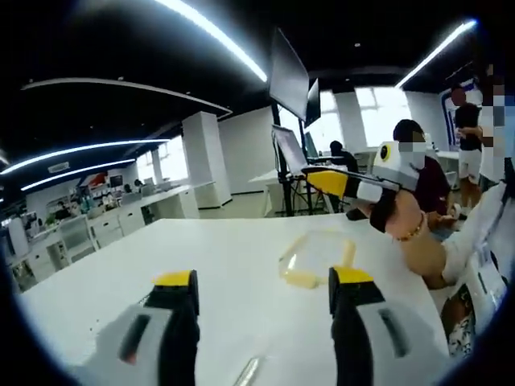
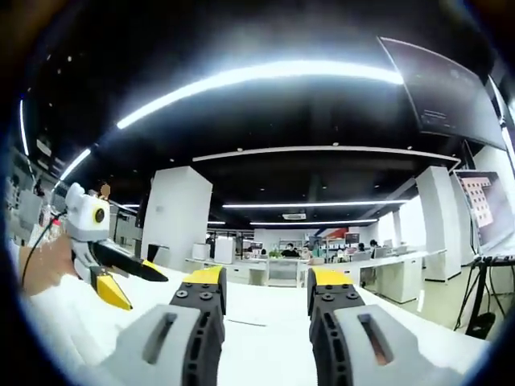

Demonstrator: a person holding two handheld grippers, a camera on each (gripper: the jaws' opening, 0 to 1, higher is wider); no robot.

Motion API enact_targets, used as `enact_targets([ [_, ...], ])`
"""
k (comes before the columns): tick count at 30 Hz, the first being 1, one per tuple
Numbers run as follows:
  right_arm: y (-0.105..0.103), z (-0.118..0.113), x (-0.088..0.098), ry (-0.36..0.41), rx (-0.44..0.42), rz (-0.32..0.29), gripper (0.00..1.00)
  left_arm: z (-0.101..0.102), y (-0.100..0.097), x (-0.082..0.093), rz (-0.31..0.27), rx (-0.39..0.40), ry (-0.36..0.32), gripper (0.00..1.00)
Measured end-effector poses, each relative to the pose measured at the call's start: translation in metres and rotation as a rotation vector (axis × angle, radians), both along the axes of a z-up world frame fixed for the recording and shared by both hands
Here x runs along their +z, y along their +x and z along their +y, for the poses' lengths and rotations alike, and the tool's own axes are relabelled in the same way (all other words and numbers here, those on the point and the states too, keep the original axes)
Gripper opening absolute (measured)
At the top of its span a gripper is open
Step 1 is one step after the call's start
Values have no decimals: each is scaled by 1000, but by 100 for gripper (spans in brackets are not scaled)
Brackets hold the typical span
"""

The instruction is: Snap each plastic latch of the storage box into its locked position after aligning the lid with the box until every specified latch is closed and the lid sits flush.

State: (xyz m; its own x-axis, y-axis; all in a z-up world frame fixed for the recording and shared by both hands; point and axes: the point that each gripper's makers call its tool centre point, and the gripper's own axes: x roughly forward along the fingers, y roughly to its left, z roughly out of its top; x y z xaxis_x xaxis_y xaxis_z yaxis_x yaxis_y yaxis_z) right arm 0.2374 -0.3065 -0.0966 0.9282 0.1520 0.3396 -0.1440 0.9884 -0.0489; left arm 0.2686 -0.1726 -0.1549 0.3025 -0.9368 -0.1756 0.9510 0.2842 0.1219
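A clear plastic storage-box piece [image 1: 312, 259] with yellowish edges lies flat on the white table [image 1: 121, 265], just beyond my left gripper [image 1: 264, 281]. That gripper is open, its yellow-tipped jaws wide apart with nothing between them. My right gripper [image 1: 315, 175] comes in from the right, held by a hand [image 1: 402, 221] above the clear piece and not touching it. In the right gripper view, the right gripper [image 2: 267, 281] is open and empty over the white table [image 2: 265, 326]. The left gripper [image 2: 143, 289] shows at the left there, jaws spread.
A small clear sliver [image 1: 248, 371] lies on the table near my left jaws. Dark monitors on a stand [image 1: 290, 80] rise behind the table's far edge. People [image 1: 418, 161] sit and stand at the right. Office desks [image 1: 161, 205] fill the background.
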Motion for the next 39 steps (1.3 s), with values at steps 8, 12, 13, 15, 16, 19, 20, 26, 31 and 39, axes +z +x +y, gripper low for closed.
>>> enact_targets([
  [8, 1, -1, -1, 15, 4, -1, 40, -20, 2, -12, 15, -32, 46, 65],
  [12, 2, 2, -3, 25, 18, 2, 40, -28, 1, -17, 20, -51, 67, 64],
  [13, 2, 2, -3, 27, 21, 2, 40, -31, 1, -18, 19, -56, 73, 64],
  [15, 2, 4, -3, 30, 30, -1, 40, -33, 0, -19, 16, -62, 82, 64],
  [16, 2, 5, -2, 31, 32, -3, 40, -35, 1, -20, 14, -63, 87, 64],
  [19, 1, 5, -2, 25, 25, -8, 39, -40, 2, -22, 6, -67, 101, 64],
  [20, 2, 5, -2, 25, 23, -8, 39, -42, 2, -24, 3, -70, 107, 64],
  [26, 1, 4, -1, 43, 29, -19, 39, -59, -2, -31, 2, -111, 147, 64],
  [31, 1, -2, -1, 58, 15, -23, 38, -73, -3, -36, 2, -136, 164, 64],
  [39, -2, -8, 4, 83, 3, -49, 37, -88, -2, -46, 2, -163, 222, 64],
])
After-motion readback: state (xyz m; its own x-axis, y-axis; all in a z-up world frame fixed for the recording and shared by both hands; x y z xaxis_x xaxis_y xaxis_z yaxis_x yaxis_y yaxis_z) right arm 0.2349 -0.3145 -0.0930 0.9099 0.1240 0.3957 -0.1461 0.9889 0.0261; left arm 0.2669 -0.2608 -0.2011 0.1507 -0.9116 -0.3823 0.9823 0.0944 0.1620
